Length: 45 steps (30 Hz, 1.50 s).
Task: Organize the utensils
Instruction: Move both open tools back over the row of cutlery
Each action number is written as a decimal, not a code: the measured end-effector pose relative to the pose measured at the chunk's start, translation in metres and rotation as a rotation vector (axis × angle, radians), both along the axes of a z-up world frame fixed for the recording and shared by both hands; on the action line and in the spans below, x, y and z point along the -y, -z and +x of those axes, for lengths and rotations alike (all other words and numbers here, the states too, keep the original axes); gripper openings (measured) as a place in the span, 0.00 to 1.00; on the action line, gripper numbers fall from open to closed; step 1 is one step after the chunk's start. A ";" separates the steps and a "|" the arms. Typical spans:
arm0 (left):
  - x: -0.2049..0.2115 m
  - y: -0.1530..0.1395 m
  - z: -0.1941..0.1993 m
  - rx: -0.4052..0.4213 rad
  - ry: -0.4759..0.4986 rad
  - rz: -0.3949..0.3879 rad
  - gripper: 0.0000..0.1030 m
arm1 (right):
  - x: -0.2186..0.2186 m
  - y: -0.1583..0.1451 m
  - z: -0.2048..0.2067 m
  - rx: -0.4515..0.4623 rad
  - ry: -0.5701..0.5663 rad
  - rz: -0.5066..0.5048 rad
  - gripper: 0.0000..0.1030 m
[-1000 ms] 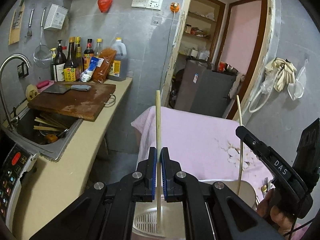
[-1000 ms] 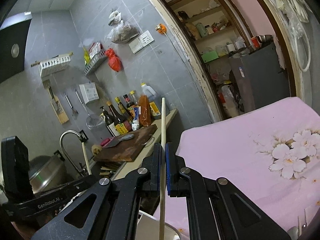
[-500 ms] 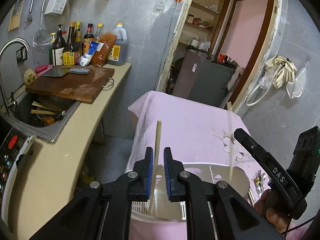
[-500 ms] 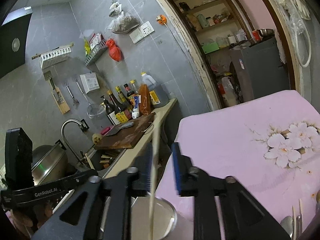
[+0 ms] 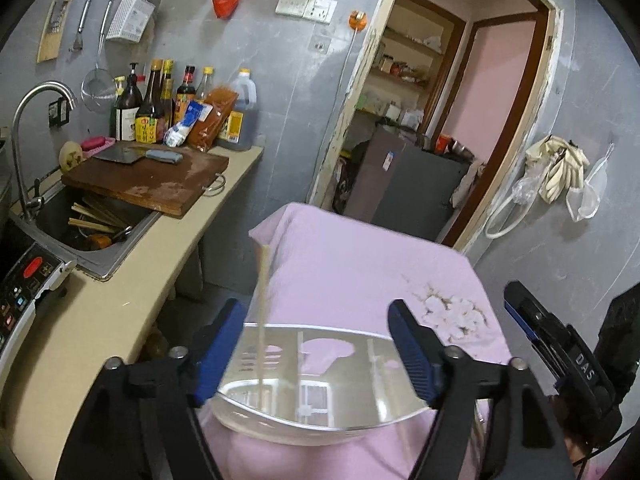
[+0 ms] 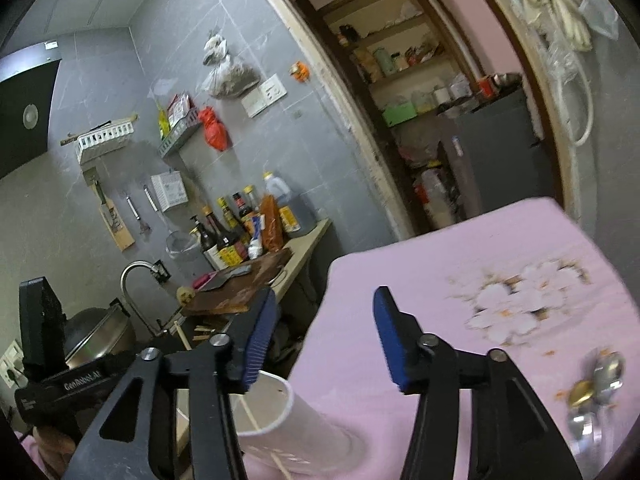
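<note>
A white slotted utensil holder (image 5: 320,404) stands on the pink floral cloth (image 5: 360,264), right under my left gripper (image 5: 314,344). Its jaws are opening wide, and no pad touches anything. A pale chopstick (image 5: 262,312), blurred, stands in the holder just inside the left pad. In the right wrist view my right gripper (image 6: 326,344) is also opening, with nothing between its blue pads. The holder (image 6: 288,420) sits below its left finger with a chopstick (image 6: 250,412) leaning inside. Several metal spoons (image 6: 600,376) lie on the cloth at the right.
A counter (image 5: 132,292) runs along the left with a sink (image 5: 92,224) holding more chopsticks, a wooden cutting board (image 5: 152,184) with a cleaver, and sauce bottles (image 5: 160,108). A doorway (image 5: 432,120) opens behind the table. The right gripper (image 5: 524,312) reaches in from the right edge.
Both grippers went from shut on an upright chopstick to wide open. The chopsticks slid down into the white holder. Both hands have drawn back and up a little.
</note>
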State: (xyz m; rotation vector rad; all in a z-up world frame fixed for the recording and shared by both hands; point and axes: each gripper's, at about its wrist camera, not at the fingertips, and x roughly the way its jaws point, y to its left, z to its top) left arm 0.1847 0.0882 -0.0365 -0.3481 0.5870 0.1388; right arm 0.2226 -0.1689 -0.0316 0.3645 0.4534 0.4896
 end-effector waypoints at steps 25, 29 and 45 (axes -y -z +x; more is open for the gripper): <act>0.182 0.004 -0.021 0.110 0.059 0.168 0.96 | 0.170 -0.032 -0.072 0.068 0.208 -0.286 0.99; 0.199 0.020 -0.018 0.077 0.060 0.152 0.96 | 0.189 -0.018 -0.065 0.034 0.206 -0.301 0.99; 0.224 0.101 0.022 -0.123 0.058 0.075 0.96 | 0.216 0.087 -0.011 -0.181 0.099 -0.295 0.99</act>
